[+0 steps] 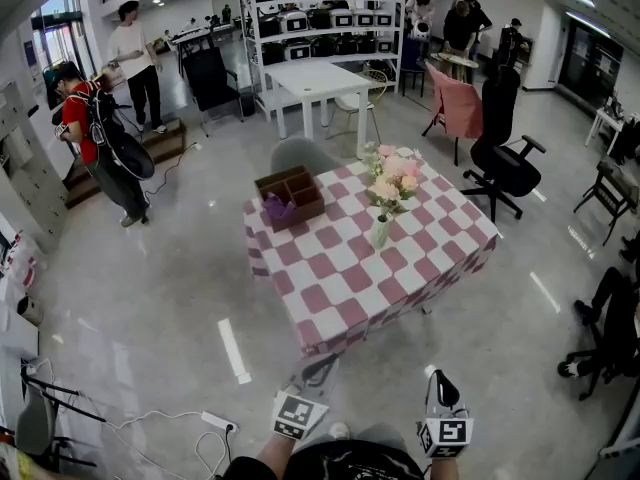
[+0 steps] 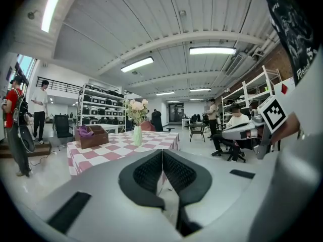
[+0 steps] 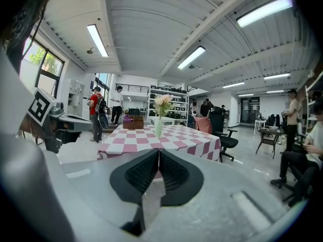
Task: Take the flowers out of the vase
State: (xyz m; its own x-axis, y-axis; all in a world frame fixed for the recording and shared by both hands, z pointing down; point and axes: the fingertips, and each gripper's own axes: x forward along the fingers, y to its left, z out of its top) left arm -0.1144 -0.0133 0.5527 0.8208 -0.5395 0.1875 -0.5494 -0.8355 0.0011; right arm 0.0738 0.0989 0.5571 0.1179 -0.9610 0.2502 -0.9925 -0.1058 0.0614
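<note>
Both grippers are well apart from the task's things. The fingers of the left gripper (image 2: 162, 153) are pressed together with nothing between them, and the fingers of the right gripper (image 3: 158, 153) are the same. The flowers (image 1: 393, 176) stand in a slim pale vase (image 1: 380, 232) on the checkered surface (image 1: 340, 268), a little toward its far side, with a wooden box (image 1: 290, 196) near it.

The main risk, as I judge it, is the vase itself. It looks narrow and the bouquet is wide and heavy on top, so a pull on the stems that goes sideways, or stems that stick in the neck, could lift or tip it. One gripper holding the vase would prevent this.

A second risk is that the fingers arrive closed and push the blossoms instead of taking the stems. Gripping too high may also crush the soft petals.

Also, a white power strip (image 1: 218, 423) with its cable lies on the floor near the person's feet — a possible trip on the way.
</note>
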